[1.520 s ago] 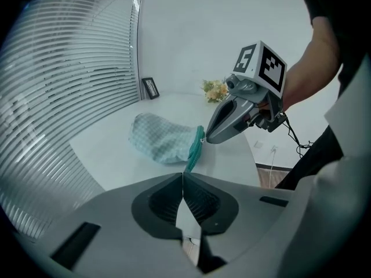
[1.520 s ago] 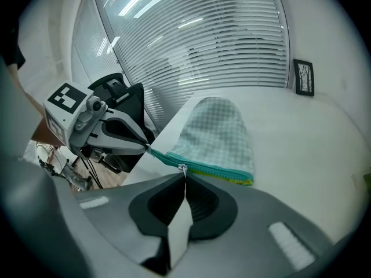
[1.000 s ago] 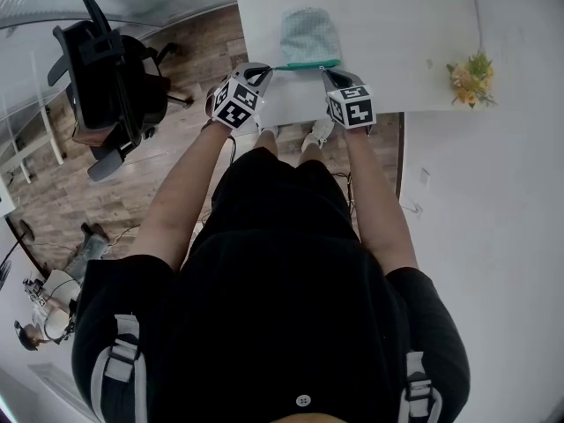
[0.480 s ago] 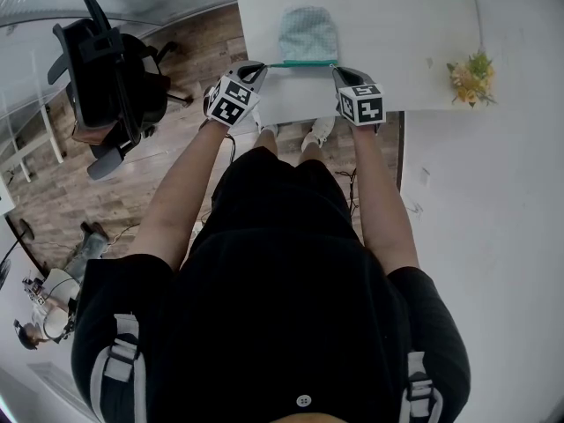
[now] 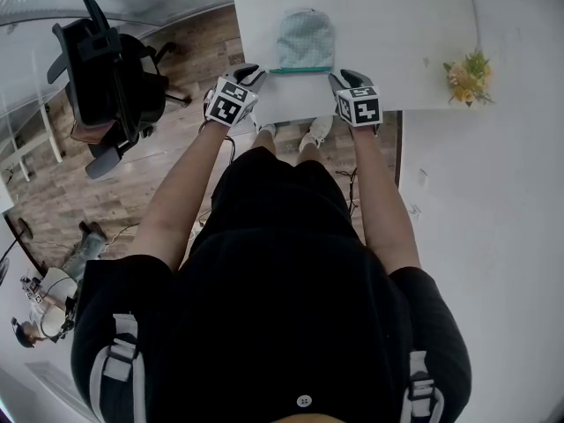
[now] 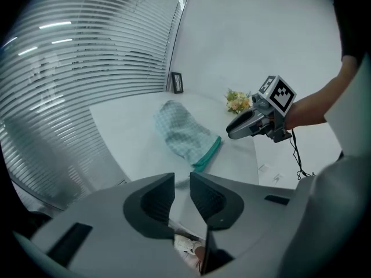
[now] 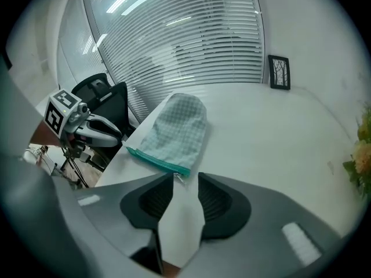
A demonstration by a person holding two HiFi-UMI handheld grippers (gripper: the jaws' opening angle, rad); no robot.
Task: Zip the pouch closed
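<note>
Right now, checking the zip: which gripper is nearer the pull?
The right gripper: the pull lies just ahead of it. Its jaws and the left gripper's have just opened, both empty.

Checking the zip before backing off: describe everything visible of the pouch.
The pouch is soft pale-green checked fabric, rounded at the far end, with a teal zip band along its straight near edge. It lies flat on the white table, near its front edge. The zip looks shut, its small metal pull at the right end. Left tongs and right tongs, jaws just opened, grip nothing.
</note>
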